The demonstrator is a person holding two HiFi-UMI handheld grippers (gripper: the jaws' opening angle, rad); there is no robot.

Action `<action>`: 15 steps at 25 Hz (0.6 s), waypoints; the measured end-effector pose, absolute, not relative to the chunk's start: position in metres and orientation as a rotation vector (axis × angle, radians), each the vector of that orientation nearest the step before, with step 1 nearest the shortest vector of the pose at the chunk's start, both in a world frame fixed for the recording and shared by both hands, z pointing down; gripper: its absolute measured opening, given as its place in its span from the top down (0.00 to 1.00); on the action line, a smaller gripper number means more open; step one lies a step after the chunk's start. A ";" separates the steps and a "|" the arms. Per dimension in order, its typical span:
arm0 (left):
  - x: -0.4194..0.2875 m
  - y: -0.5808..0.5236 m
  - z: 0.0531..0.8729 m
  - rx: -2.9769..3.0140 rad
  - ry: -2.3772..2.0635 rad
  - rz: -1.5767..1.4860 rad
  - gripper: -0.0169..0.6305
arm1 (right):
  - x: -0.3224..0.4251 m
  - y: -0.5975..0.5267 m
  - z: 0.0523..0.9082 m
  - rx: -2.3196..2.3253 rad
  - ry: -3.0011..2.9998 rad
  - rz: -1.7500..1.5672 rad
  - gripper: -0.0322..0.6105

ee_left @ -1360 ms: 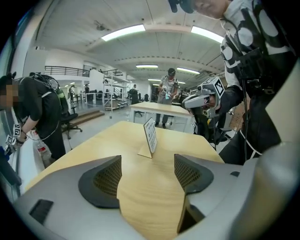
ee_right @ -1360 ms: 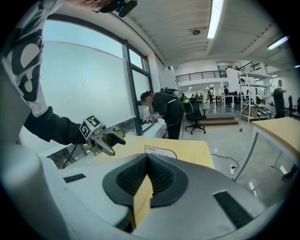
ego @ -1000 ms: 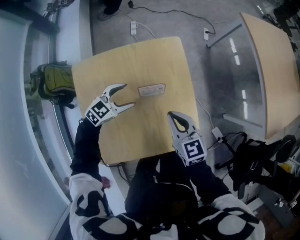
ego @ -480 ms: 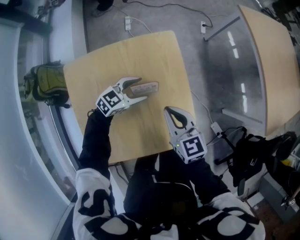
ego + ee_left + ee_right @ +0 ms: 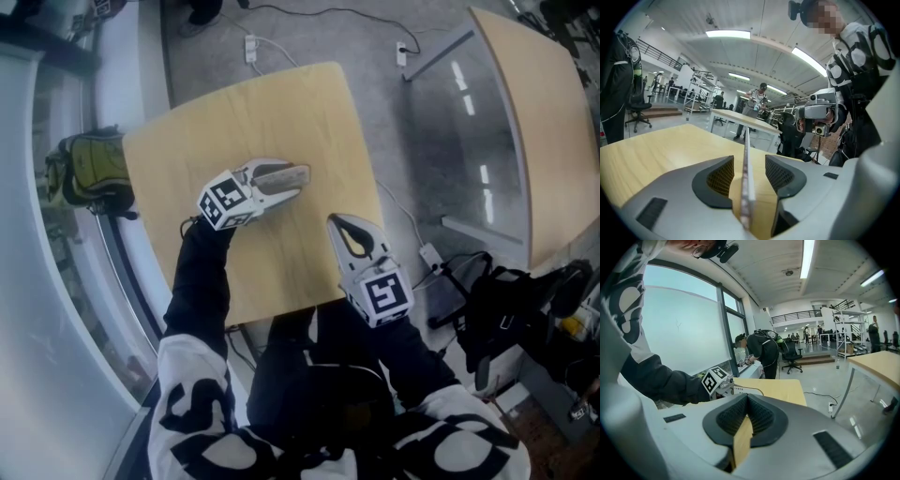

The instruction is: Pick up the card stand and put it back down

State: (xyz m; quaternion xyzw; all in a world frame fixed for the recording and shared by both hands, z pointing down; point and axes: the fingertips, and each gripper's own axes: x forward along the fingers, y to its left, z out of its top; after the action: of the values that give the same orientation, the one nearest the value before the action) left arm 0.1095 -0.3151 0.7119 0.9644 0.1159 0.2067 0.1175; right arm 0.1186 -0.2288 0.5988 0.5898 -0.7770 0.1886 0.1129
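My left hand-held gripper [image 5: 751, 169] is closing around the card stand [image 5: 746, 154] right now. The stand's thin edge runs straight up the middle between the jaws, but there's a sliver of gap on each side, so I'd say the pads aren't biting yet. The right hand-held gripper [image 5: 345, 231] is pressed together on nothing, parked at the near edge of the tabletop [image 5: 281, 103]. So progress-wise the stand sits on the tabletop, not lifted, and the squeeze, the lift and the put-down are all left to do. The left gripper view is the only one showing those side gaps. The head view shows instead where the stand sits, roughly mid-tabletop, with the two hand-held grippers well apart.
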 end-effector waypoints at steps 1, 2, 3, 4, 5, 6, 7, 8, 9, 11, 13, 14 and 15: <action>0.110 -0.316 0.711 2.824 0.337 0.598 0.65 | 0.118 -0.229 0.598 1.730 -2.283 0.553 0.92; 0.111 -0.316 0.711 2.826 0.335 0.592 0.71 | 0.117 -0.229 0.598 1.728 -2.286 0.553 0.92; 0.112 -0.317 0.710 2.828 0.332 0.587 0.77 | 0.116 -0.229 0.599 1.727 -2.287 0.555 0.92; 0.113 -0.318 0.710 2.829 0.329 0.581 0.81 | 0.115 -0.229 0.599 1.725 -2.288 0.557 0.92; 0.114 -0.318 0.708 2.829 0.326 0.573 0.85 | 0.114 -0.228 0.599 1.724 -2.290 0.558 0.92; 0.116 -0.318 0.707 2.827 0.323 0.565 0.90 | 0.114 -0.228 0.599 1.723 -2.291 0.557 0.92; 0.117 -0.317 0.706 2.824 0.321 0.558 0.93 | 0.114 -0.227 0.598 1.723 -2.292 0.555 0.92; 0.118 -0.316 0.706 2.818 0.322 0.554 0.94 | 0.114 -0.226 0.598 1.725 -2.294 0.552 0.92; 0.118 -0.314 0.706 2.812 0.326 0.553 0.94 | 0.114 -0.225 0.597 1.726 -2.295 0.550 0.92; 0.119 -0.310 0.706 2.795 0.335 0.557 0.94 | 0.113 -0.224 0.595 1.730 -2.298 0.548 0.92; 0.119 -0.305 0.706 2.780 0.349 0.563 0.94 | 0.112 -0.225 0.591 1.732 -2.305 0.537 0.92; 0.119 -0.302 0.704 2.776 0.359 0.566 0.94 | 0.112 -0.226 0.589 1.733 -2.308 0.531 0.92; 0.119 -0.299 0.702 2.774 0.372 0.570 0.94 | 0.111 -0.226 0.587 1.736 -2.310 0.526 0.92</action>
State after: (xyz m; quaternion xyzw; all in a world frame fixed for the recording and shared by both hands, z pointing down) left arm 0.1191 -0.2988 0.7023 0.9613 0.1290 0.1976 0.1423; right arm 0.1114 -0.2256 0.5872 0.5878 -0.7825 0.1783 0.1021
